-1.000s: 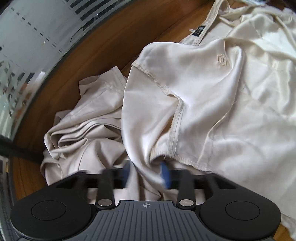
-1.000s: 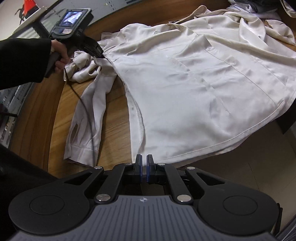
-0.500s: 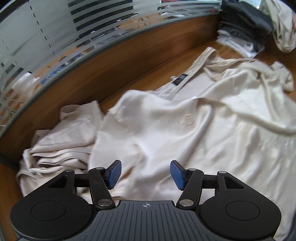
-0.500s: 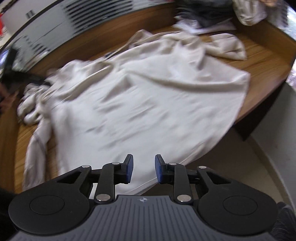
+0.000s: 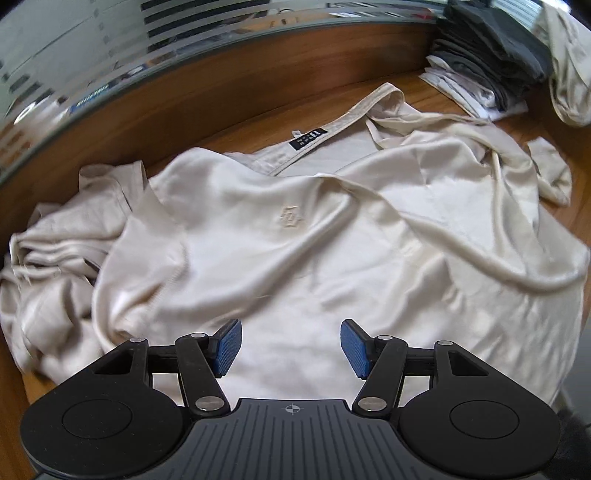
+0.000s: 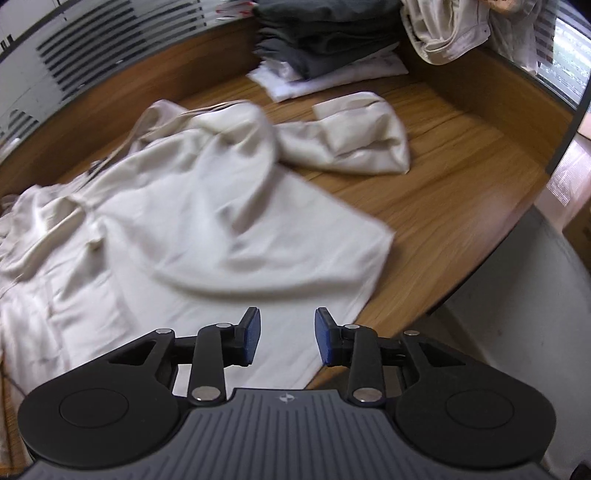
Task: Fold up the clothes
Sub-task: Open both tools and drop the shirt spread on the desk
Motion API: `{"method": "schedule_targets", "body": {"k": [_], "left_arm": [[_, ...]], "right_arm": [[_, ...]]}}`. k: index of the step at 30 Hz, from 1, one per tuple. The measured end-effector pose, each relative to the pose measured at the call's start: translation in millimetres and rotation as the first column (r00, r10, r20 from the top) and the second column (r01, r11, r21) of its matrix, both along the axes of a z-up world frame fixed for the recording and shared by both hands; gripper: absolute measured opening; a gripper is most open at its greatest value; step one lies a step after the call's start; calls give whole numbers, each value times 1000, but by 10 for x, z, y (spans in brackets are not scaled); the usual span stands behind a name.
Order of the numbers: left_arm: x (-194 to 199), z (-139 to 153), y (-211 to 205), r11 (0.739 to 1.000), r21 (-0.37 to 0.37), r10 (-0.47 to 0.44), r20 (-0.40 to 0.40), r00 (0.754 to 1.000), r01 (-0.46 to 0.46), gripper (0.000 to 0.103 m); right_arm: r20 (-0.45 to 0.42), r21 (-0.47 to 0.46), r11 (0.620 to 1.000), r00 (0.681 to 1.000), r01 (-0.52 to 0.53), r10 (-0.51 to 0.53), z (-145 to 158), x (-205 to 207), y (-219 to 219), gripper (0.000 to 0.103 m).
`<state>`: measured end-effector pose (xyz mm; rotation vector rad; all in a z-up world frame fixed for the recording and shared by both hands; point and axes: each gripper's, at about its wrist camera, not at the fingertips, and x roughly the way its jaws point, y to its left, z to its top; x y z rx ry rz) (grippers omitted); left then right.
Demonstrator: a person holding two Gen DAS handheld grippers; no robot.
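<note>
A cream satin shirt lies spread and wrinkled on the wooden table, collar with a dark label toward the back. Its left sleeve is bunched at the left; the right sleeve lies crumpled at the far right. The shirt also shows in the right wrist view, its hem near the table's front edge. My left gripper is open and empty above the shirt's lower front. My right gripper is open and empty above the hem corner.
A stack of folded dark and white clothes stands at the back right, also in the left wrist view. A beige garment hangs beside it. The wooden table has a curved front edge and a raised wooden back wall.
Both grippers have let go of the shirt, opened, and pulled back above it. The right view has swung from the left sleeve side toward the right sleeve and the stack.
</note>
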<state>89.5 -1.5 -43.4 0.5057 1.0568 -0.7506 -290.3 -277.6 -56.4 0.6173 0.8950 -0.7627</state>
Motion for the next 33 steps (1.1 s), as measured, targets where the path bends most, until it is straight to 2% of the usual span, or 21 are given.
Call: {"method": "schedule_targets", "body": {"k": [2, 6, 13, 14, 15, 16, 17, 20, 23, 26, 29, 32, 33], "left_arm": [[-87, 0, -97, 998, 7, 56, -4, 998, -56, 63], [-256, -14, -299, 988, 18, 157, -7, 988, -157, 63], [-545, -5, -664, 962, 4, 272, -36, 961, -273, 63], [-577, 1, -730, 961, 1, 276, -38, 961, -276, 63], [-606, 8, -800, 961, -3, 278, -39, 960, -278, 63], [-633, 18, -871, 960, -6, 280, -39, 959, -280, 63], [-661, 32, -934, 960, -12, 280, -42, 959, -281, 63], [-764, 87, -1102, 961, -38, 273, -53, 961, -275, 64], [-880, 123, -1208, 965, -47, 256, -62, 965, -259, 64], [-1002, 133, -1230, 968, -48, 242, -73, 968, -246, 64], [-1111, 132, -1192, 973, -47, 221, -67, 973, -225, 64], [-1212, 126, -1133, 978, -46, 199, -55, 979, -201, 64], [-1245, 119, -1108, 979, -47, 195, -52, 979, -198, 64]], "right_arm": [[0, 21, 1000, 1000, -15, 15, -64, -41, -317, 46], [-7, 86, 994, 998, -65, 66, -250, -80, -825, 49], [17, 214, 963, 986, -164, 165, -558, -63, -1396, 49], [24, 226, 956, 982, -186, 186, -578, -43, -1416, 43], [29, 235, 949, 977, -210, 209, -593, -20, -1425, 28], [40, 235, 944, 973, -232, 229, -581, 0, -1419, 19], [54, 232, 939, 968, -252, 246, -556, 18, -1407, 4], [107, 220, 917, 942, -333, 317, -440, 96, -1319, 3], [193, 199, 855, 874, -479, 445, -182, 256, -1054, 3], [242, 202, 734, 759, -649, 604, -6, 468, -659, 3], [234, 191, 587, 618, -786, 751, 55, 662, -198, 3], [178, 178, 510, 537, -842, 825, 41, 780, 81, 5], [158, 168, 500, 524, -850, 837, 57, 799, 125, 6]]}}
